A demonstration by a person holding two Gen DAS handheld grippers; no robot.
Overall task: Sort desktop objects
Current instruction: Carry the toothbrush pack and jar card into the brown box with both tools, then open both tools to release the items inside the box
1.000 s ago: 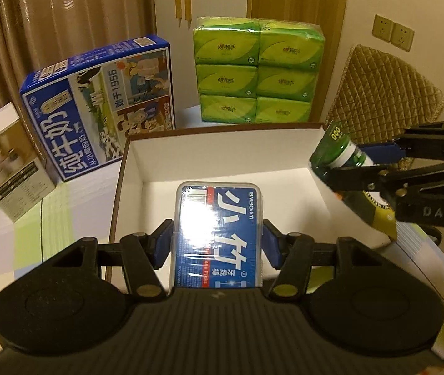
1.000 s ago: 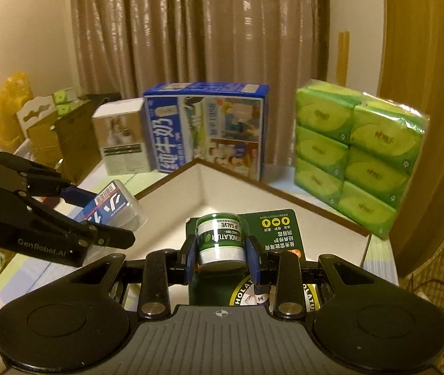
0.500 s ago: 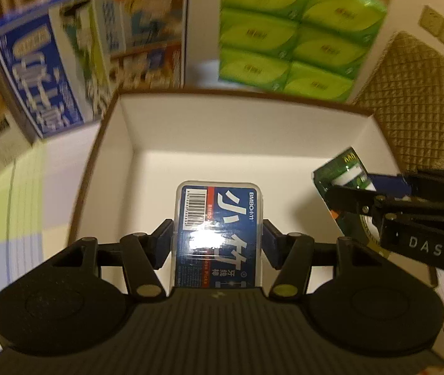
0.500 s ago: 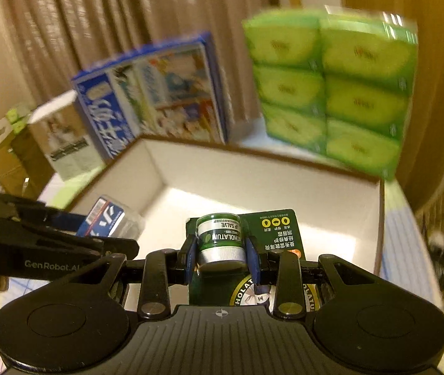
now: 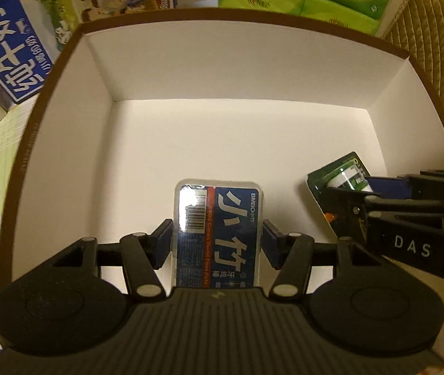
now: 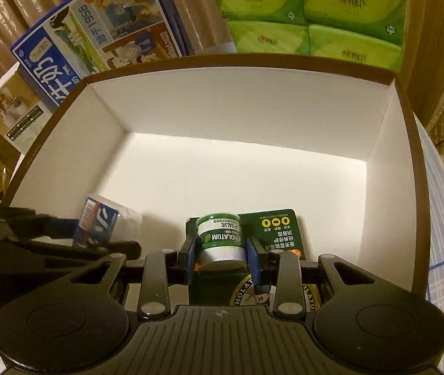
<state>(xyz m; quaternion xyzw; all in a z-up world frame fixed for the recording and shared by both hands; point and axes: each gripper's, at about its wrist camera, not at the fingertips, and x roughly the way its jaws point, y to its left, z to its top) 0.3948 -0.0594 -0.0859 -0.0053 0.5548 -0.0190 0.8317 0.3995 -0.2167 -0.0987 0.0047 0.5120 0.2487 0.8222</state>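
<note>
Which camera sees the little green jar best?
The right wrist view: the green jar sits front and centre between the right gripper fingers, its label readable. The left wrist view shows only a corner of it at the right, mostly hidden behind that gripper.

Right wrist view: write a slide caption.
Right tongs grip a green salve pack over the white box.

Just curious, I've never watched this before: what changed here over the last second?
Both grippers sank toward the white box and tipped down into it. The left gripper still clamps the floss case; the right gripper still clamps the salve pack. Nothing was released; the box holds nothing yet.
</note>
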